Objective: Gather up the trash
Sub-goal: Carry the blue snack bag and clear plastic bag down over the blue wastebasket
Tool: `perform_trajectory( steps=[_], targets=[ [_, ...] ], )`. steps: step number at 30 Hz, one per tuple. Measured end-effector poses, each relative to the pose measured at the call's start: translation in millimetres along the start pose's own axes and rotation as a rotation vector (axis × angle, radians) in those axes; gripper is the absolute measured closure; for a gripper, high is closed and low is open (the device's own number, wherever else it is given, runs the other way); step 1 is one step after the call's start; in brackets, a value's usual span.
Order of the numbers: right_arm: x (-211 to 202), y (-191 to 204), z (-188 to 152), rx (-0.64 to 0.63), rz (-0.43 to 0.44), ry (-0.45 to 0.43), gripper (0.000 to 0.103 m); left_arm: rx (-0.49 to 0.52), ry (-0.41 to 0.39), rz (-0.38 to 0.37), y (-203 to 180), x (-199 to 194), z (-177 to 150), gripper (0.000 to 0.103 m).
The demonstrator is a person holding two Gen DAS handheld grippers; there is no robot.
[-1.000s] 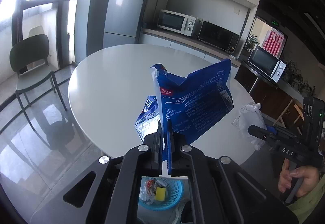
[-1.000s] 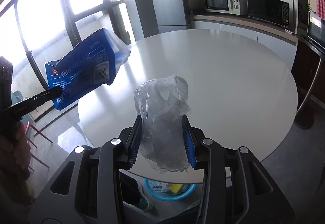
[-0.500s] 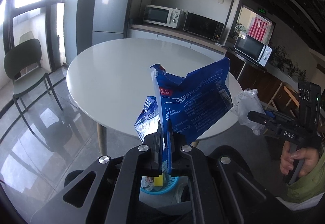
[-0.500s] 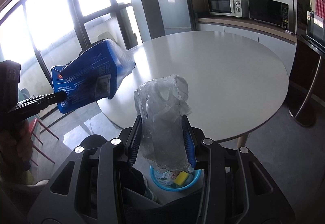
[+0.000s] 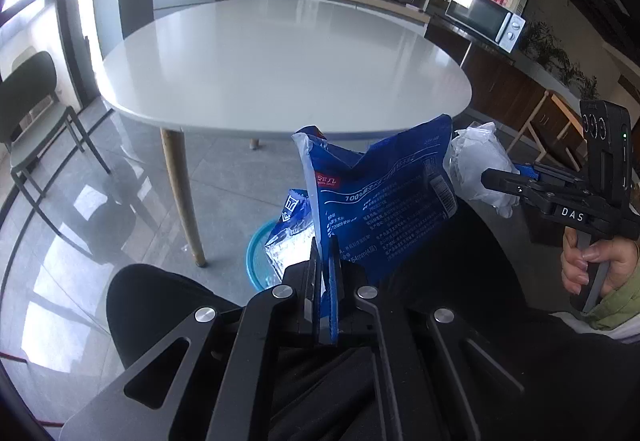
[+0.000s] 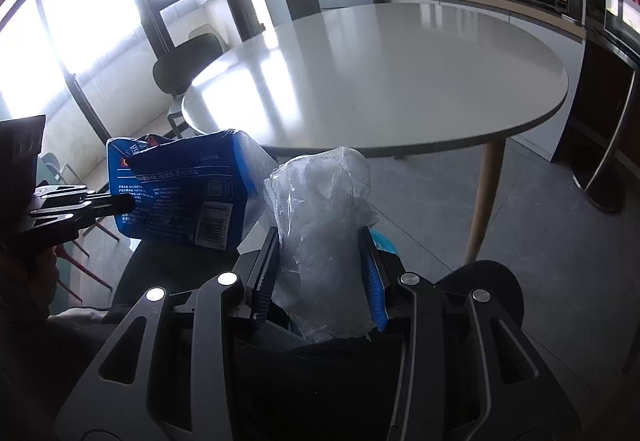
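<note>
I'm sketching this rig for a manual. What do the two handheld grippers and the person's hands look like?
Both are matte black, angular frames with silver round bolts. The right gripper carries white "DAS" lettering, a green light and blue ribbed pads; the left gripper has thin black ones. The bare right hand wears an olive-green sleeve. No cables visible.

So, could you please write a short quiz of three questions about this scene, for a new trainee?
1. True or false: the left gripper is shut on the blue package.
2. What does the right gripper hold? A) a yellow sponge B) crumpled clear plastic C) nothing
3. Fill in: the blue bin stands on the floor beside a leg of the white round ____.

Key: 1 true; 2 B; 3 table.
</note>
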State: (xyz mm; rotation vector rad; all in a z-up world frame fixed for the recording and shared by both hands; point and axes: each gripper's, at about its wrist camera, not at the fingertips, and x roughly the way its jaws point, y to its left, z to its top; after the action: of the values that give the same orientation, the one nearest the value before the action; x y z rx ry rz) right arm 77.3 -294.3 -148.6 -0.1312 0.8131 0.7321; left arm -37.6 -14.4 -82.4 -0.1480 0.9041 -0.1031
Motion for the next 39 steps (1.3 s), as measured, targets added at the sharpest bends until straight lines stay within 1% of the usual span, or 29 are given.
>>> perform_trajectory(
  steps=[3, 9, 14, 15, 17, 18, 22, 25, 30, 32, 33, 35, 36, 39],
  targets=[
    [21.9, -9.2, -11.7, 0.03, -0.015, 0.053, 0.066, 0.0, 0.034, -0.004, 3.8, 14.4, -7.0, 0.101],
    [60.4, -18.7, -27.7, 0.078, -0.026, 0.125, 0.066, -0.053, 0.133, 0.005, 20.2, 47.7, -21.4, 0.101],
    [92.1, -28.3, -39.1, 0.115, -0.028, 0.188, 0.066, -0.099, 0.173, 0.033, 36.5, 71.4, -25.7, 0.101],
    [98.2, -29.7, -40.5, 0.115, -0.044, 0.204, 0.066, -0.114, 0.18, 0.043, 41.2, 77.0, -26.5, 0.101],
    [109.1, -26.9, -42.7, 0.074, -0.093, 0.231, 0.066, -0.144, 0.202, 0.055, 48.8, 87.6, -27.9, 0.101],
    [113.2, -25.9, -43.6, 0.063, -0.1, 0.236, 0.066, -0.161, 0.214, 0.055, 52.8, 93.0, -30.3, 0.101],
    [134.9, -27.7, -43.9, 0.045, -0.105, 0.276, 0.066, -0.204, 0.262, 0.057, 58.7, 115.9, -34.6, 0.101],
    [155.2, -25.7, -40.9, 0.042, -0.099, 0.314, 0.066, -0.227, 0.28, 0.068, 61.2, 134.2, -30.9, 0.101],
    [179.0, -32.3, -34.1, 0.04, -0.089, 0.351, 0.066, -0.308, 0.328, 0.029, 74.6, 166.0, -23.0, 0.101],
    [191.8, -34.8, -33.2, 0.054, -0.076, 0.377, 0.066, -0.352, 0.35, -0.014, 79.1, 175.3, -19.4, 0.101],
    [198.2, -35.2, -32.8, 0.062, -0.067, 0.395, 0.066, -0.354, 0.348, -0.008, 80.1, 178.4, -16.9, 0.101],
    [210.8, -33.7, -31.5, 0.074, -0.052, 0.428, 0.066, -0.314, 0.336, 0.037, 77.0, 184.6, -12.8, 0.101],
    [217.3, -33.6, -31.2, 0.077, -0.046, 0.442, 0.066, -0.306, 0.333, 0.045, 76.1, 188.4, -11.7, 0.101],
    [234.0, -30.8, -31.0, 0.083, -0.042, 0.473, 0.066, -0.313, 0.351, 0.045, 76.2, 203.9, -10.2, 0.101]
  ],
)
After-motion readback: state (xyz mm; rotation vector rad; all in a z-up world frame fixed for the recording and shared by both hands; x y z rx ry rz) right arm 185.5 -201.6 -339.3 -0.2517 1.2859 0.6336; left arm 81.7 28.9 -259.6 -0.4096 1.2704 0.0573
